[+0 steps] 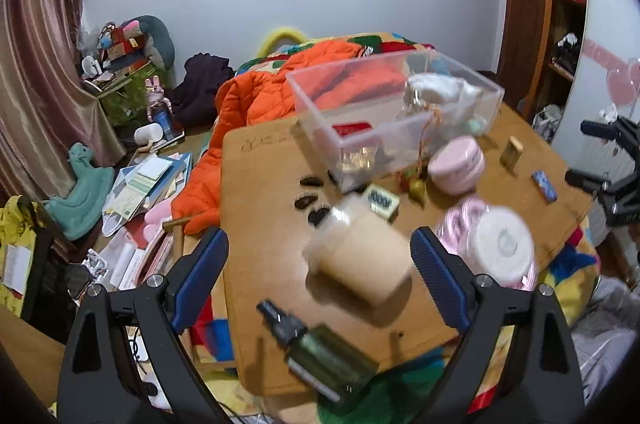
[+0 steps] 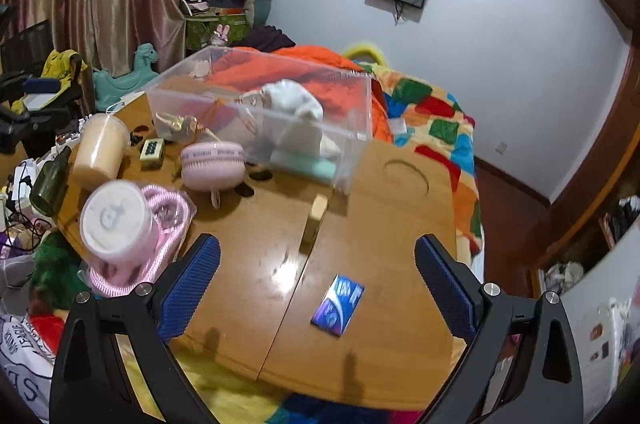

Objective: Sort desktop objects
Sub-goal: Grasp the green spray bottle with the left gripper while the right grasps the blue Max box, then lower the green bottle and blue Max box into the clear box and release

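A clear plastic bin (image 1: 400, 112) (image 2: 260, 104) stands at the far side of the wooden table (image 1: 260, 184) (image 2: 400, 224) and holds a white cloth item and small things. My left gripper (image 1: 320, 256) is open; a beige cup (image 1: 360, 256) (image 2: 100, 148) stands between its blue fingers, a dark green spray bottle (image 1: 320, 356) (image 2: 50, 180) lies just below. My right gripper (image 2: 318, 272) is open above a blue packet (image 2: 338, 304) (image 1: 544, 185). A pink round case (image 1: 456, 164) (image 2: 212, 164), a white-lidded jar (image 1: 502, 244) (image 2: 116, 220) and a small wooden block (image 2: 314, 220) also stand on the table.
A pink cord (image 2: 168, 220) lies under the jar. A small printed box (image 1: 382, 202) (image 2: 152, 152) and dark pebbles (image 1: 306, 202) lie near the bin. An orange jacket (image 1: 260, 104) and a colourful blanket (image 2: 432, 120) lie behind the table. Clutter covers the floor at left (image 1: 132, 192).
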Available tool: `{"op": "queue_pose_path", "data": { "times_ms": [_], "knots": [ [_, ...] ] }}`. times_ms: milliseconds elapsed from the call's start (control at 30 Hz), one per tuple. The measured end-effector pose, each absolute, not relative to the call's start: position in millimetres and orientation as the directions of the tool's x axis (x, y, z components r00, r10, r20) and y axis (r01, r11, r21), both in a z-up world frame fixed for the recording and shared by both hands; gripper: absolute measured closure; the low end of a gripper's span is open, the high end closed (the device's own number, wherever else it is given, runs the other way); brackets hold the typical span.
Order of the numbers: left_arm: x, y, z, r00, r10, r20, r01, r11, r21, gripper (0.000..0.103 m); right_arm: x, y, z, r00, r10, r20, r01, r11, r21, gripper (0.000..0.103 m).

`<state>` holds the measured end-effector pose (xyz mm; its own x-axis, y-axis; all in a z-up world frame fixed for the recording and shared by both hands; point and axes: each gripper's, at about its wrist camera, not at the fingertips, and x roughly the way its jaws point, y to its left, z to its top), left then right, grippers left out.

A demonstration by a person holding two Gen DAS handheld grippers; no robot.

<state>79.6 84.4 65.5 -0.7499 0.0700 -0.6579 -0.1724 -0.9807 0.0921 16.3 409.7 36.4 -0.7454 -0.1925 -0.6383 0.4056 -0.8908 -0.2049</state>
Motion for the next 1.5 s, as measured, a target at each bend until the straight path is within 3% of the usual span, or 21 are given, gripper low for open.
{"op": "queue_pose_path", "data": {
  "times_ms": [367, 633, 700, 767, 833, 967, 1033, 1200, 1333, 1500],
  "knots": [
    [103, 66, 21, -0.671, 0.096, -0.735, -0.125, -0.992, -0.015, 0.010, 18, 432, 10, -0.743, -0.125, -0.657, 0.314, -0.933, -0.176, 0.006],
    [108, 74, 1, -0.665, 0.057, -0.745, -0.092, -0.996, 0.006, 0.010, 12, 445, -13, -0.712, -0.124, -0.691, 0.291, -0.948, -0.130, 0.008],
    [108, 74, 1, -0.677, 0.038, -0.735, -0.076, -0.997, 0.019, 0.010, 9, 448, -16, -0.707, -0.124, -0.696, 0.287, -0.950, -0.122, 0.014],
    [107, 73, -1, -0.673, 0.047, -0.738, -0.081, -0.997, 0.010, 0.012, 2, 450, -19, -0.692, -0.122, -0.711, 0.284, -0.952, -0.113, 0.029],
    [105, 73, -3, -0.669, 0.054, -0.742, -0.083, -0.997, 0.003, 0.023, -3, 451, -23, -0.682, -0.125, -0.721, 0.282, -0.954, -0.101, 0.036],
    [101, 73, -7, -0.661, 0.039, -0.750, -0.071, -0.997, 0.010, 0.031, -6, 448, -27, -0.684, -0.114, -0.720, 0.280, -0.953, -0.116, 0.041],
    [100, 73, -9, -0.659, 0.035, -0.751, -0.065, -0.998, 0.011, 0.037, -8, 445, -31, -0.678, -0.112, -0.726, 0.285, -0.951, -0.119, 0.049],
    [99, 73, -10, -0.678, 0.020, -0.734, -0.063, -0.998, 0.031, 0.039, -10, 442, -33, -0.678, -0.127, -0.724, 0.288, -0.952, -0.103, 0.058],
    [96, 72, -10, -0.687, 0.029, -0.726, -0.068, -0.997, 0.024, 0.039, -11, 442, -33, -0.662, -0.163, -0.732, 0.309, -0.949, -0.067, 0.074],
    [92, 71, -8, -0.692, 0.031, -0.721, -0.070, -0.997, 0.025, 0.039, -11, 439, -33, -0.664, -0.153, -0.732, 0.318, -0.943, -0.092, 0.077]
  ]
}}
